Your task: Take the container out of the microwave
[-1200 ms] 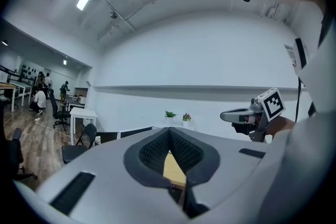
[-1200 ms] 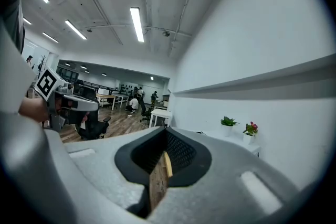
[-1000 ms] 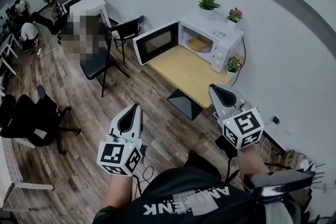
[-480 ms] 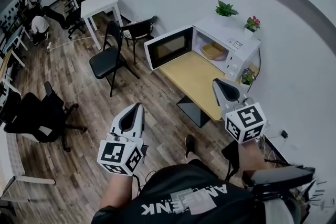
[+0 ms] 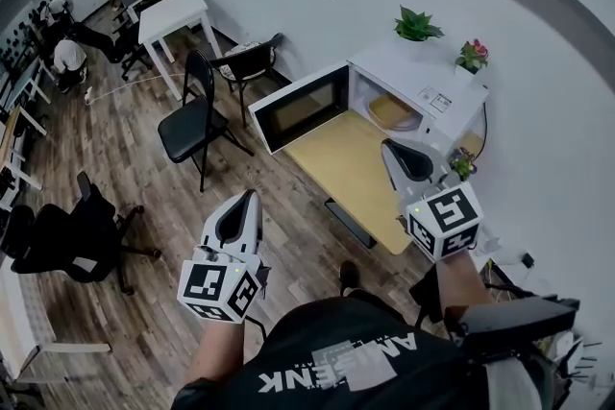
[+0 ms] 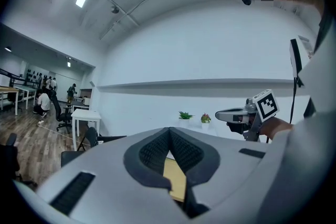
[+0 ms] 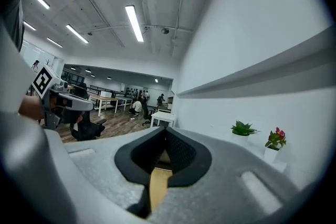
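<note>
A white microwave [image 5: 428,91] stands at the far end of a wooden table [image 5: 351,170] against the wall, its door [image 5: 298,107] swung wide open to the left. Inside lies a shallow tan container [image 5: 392,113]. My right gripper [image 5: 387,147] hangs over the table's right edge, short of the microwave, shut and empty; the right gripper view shows its tips [image 7: 165,131] meeting. My left gripper [image 5: 253,195] is over the floor left of the table, shut with nothing in it [image 6: 169,131]. Both point level towards the wall.
Two potted plants [image 5: 416,22] [image 5: 473,53] top the microwave, and a third [image 5: 463,165] sits beside it. Black folding chairs [image 5: 195,125] [image 5: 252,58] and a white table [image 5: 173,10] stand left of the door. A black office chair [image 5: 77,235] is at left. People sit far back.
Both grippers have been carried forward towards the table; the right one now hangs over the table's edge. The microwave and table look nearer and lower in the head view. Jaws unchanged.
</note>
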A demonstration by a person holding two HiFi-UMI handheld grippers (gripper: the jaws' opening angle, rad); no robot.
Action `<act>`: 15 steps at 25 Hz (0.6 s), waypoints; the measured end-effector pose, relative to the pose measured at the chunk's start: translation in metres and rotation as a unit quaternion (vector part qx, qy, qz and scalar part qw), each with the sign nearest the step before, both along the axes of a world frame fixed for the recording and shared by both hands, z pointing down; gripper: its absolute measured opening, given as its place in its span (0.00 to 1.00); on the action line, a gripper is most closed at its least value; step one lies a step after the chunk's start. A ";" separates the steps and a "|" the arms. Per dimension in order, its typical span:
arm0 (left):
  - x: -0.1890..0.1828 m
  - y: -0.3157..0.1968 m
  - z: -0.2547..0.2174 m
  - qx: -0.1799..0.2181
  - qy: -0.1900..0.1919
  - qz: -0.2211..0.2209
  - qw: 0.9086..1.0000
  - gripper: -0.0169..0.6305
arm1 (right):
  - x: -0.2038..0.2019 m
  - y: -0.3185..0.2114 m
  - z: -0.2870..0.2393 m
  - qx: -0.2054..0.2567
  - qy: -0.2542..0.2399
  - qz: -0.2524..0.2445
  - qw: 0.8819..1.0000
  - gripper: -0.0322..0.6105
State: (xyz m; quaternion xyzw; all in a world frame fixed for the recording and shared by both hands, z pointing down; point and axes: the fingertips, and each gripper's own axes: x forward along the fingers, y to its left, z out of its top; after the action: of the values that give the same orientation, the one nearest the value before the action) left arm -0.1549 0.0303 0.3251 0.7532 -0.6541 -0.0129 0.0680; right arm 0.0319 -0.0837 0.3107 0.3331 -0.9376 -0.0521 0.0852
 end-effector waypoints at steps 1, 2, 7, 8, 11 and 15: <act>0.002 -0.013 0.001 -0.002 0.001 0.002 1.000 0.03 | 0.002 -0.011 0.002 -0.003 0.000 0.001 1.000 0.06; 0.005 -0.025 0.002 -0.004 0.002 0.005 1.000 0.03 | 0.005 -0.022 0.004 -0.006 0.000 0.003 1.000 0.06; 0.019 -0.080 0.001 -0.012 -0.002 0.019 1.000 0.03 | 0.019 -0.071 0.009 -0.017 -0.003 0.014 1.000 0.06; 0.021 -0.090 0.001 -0.014 -0.002 0.021 1.000 0.03 | 0.022 -0.079 0.010 -0.018 -0.003 0.015 1.000 0.06; 0.028 -0.119 0.003 -0.018 -0.008 0.023 1.000 0.03 | 0.030 -0.102 0.014 -0.018 0.000 0.016 1.000 0.06; 0.044 -0.157 0.006 -0.025 -0.018 0.035 0.999 0.03 | 0.040 -0.127 0.022 -0.016 0.006 0.012 1.000 0.06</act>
State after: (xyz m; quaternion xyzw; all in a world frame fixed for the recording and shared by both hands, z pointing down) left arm -0.1108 -0.1267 0.3307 0.7736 -0.6289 0.0191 0.0750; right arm 0.0718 -0.2104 0.3328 0.3431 -0.9336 -0.0375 0.0967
